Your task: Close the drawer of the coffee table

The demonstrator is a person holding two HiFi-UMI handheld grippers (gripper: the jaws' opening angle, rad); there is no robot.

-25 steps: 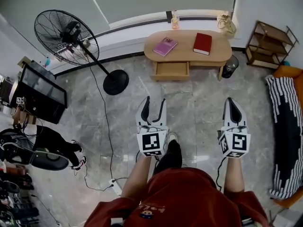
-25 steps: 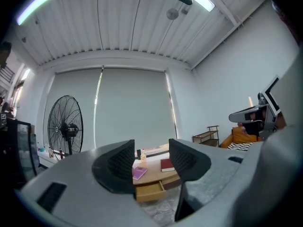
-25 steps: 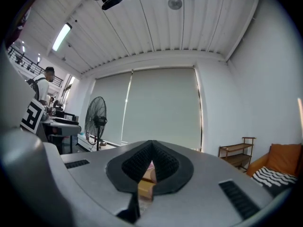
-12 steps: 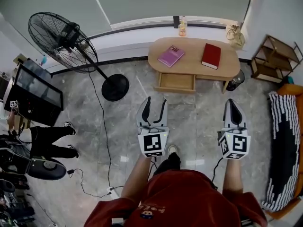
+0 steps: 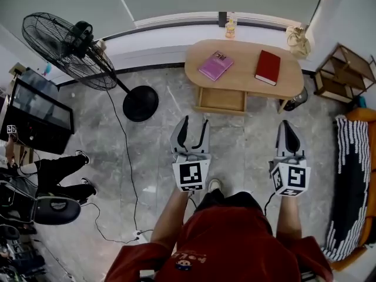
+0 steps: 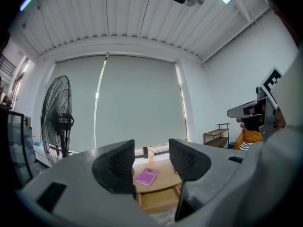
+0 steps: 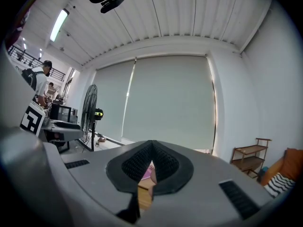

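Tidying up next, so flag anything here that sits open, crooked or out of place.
The drawer under the coffee table stands pulled out instead of flush with its front. On top, the purple book lies skewed to the table's edge. Nothing looks spilled or broken.

**Hidden and cut off**

In the left gripper view the left gripper point(image 6: 151, 151) covers most of the coffee table point(image 6: 165, 181) — the drawer point(image 6: 159, 199) shows only as a strip between the jaws. The right gripper point(image 7: 152, 145), in its own view, lets through just a sliver of wood and pink. In the head view the tabletop hides the drawer's back part, the bin point(image 5: 295, 98) sits half under it, and the striped blanket point(image 5: 351, 181) runs off the right edge — the print on the pink book point(image 5: 215, 65) is too small to read.
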